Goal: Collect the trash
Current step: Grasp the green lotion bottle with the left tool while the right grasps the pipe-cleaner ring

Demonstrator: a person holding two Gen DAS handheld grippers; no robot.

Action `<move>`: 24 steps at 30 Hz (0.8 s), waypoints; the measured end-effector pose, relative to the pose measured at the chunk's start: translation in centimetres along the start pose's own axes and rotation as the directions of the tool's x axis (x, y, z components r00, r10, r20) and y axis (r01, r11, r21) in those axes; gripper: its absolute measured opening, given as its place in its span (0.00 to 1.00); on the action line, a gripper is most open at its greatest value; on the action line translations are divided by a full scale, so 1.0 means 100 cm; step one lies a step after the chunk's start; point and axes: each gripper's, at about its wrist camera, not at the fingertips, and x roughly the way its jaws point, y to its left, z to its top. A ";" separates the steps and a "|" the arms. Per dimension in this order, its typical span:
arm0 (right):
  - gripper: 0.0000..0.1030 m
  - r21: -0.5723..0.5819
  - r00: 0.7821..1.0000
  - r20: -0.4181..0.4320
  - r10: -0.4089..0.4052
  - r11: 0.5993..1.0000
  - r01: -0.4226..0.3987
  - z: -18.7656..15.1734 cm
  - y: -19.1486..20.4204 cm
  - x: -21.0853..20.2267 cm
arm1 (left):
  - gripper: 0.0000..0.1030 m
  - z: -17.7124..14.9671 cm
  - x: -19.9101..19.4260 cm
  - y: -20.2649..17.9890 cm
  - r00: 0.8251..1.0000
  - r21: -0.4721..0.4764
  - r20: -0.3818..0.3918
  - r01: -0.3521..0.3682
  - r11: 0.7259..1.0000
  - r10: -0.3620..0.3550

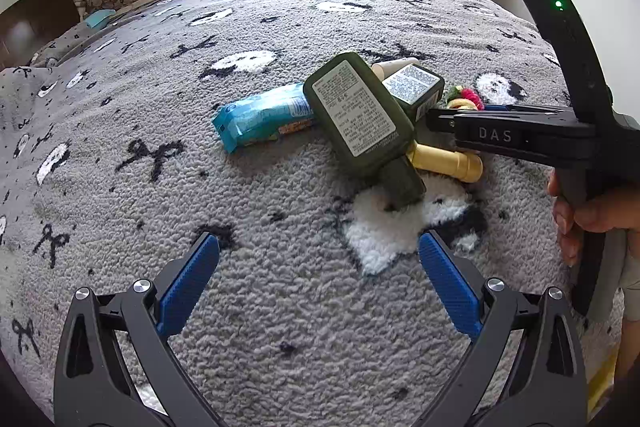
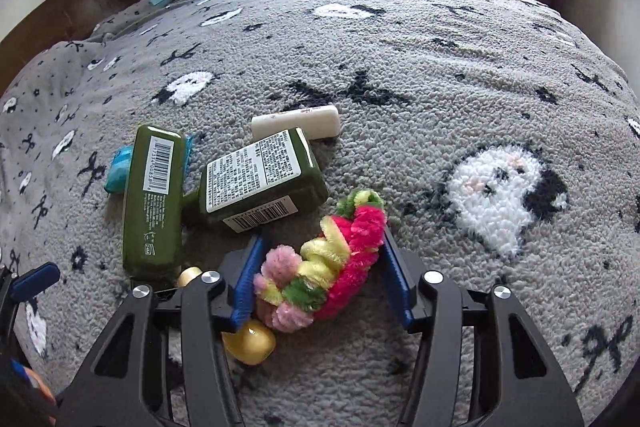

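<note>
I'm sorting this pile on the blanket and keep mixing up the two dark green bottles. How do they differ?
The longer green bottle lies lengthwise toward the camera in the right wrist view; the shorter green bottle lies angled beside it. In that view the longer one shows a narrow barcode strip, the shorter one a broad white text label. The longer one rests across a gold tube; the shorter one lies against a white tube. Both are dark green, flat-sided and lying down.

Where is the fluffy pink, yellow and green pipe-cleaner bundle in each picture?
Left wrist view: the fluffy pink, yellow and green pipe-cleaner bundle peeks out right of centre, just beyond the right gripper's tip.
Right wrist view: bundle sits bottom centre between the blue pads.
Shared landmark: the smaller dark green labelled bottle lies beside it.
</note>
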 end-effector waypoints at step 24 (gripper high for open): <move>0.36 -0.131 0.990 0.110 -0.089 0.986 0.103 -0.012 -0.044 -0.053 | 0.58 0.069 0.055 -0.013 0.992 -0.082 -0.006 0.125 0.989 -0.125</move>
